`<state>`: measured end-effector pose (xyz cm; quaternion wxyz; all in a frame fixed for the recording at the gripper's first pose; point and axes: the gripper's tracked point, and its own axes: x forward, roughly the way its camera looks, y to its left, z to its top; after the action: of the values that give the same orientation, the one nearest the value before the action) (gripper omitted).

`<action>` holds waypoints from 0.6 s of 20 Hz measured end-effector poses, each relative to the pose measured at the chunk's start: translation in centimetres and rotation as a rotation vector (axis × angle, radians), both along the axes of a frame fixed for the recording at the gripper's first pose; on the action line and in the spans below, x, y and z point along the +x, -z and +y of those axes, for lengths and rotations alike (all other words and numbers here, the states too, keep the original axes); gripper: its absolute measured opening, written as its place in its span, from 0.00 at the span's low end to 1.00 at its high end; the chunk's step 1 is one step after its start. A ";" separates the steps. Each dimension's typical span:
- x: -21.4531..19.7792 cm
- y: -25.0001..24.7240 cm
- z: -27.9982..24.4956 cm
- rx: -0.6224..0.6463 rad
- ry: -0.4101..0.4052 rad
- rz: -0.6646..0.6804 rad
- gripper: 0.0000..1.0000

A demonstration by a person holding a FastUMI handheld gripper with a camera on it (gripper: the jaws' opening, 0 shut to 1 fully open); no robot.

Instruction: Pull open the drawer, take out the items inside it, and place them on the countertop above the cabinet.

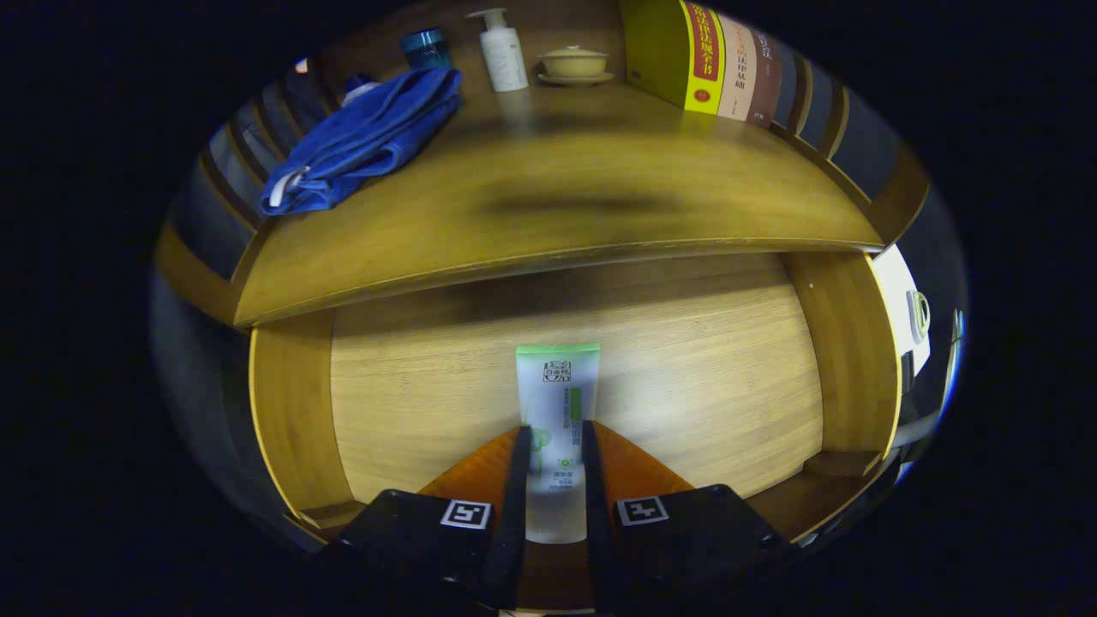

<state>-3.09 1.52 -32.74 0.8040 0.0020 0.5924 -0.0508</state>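
Note:
A white tube with a green end (557, 403) stands lengthwise between my two fingers, and my gripper (555, 437) is shut on its lower half. Tube and fingers hang over the open wooden drawer (703, 377), whose bare floor spreads out beneath them. Just beyond the drawer runs the front edge of the cabinet's wooden countertop (548, 214).
A crumpled blue towel (360, 141) lies on the countertop's left. At its back stand a teal cup (426, 47), a white pump bottle (502, 53) and a small lidded bowl on a saucer (573, 63). Several upright books (711, 64) line the back right.

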 end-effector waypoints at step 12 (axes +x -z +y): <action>0.4 -4.3 -1.6 0.030 -0.023 -0.089 0.08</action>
<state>-2.65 -0.10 -28.47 0.8300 0.0094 0.5567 -0.0325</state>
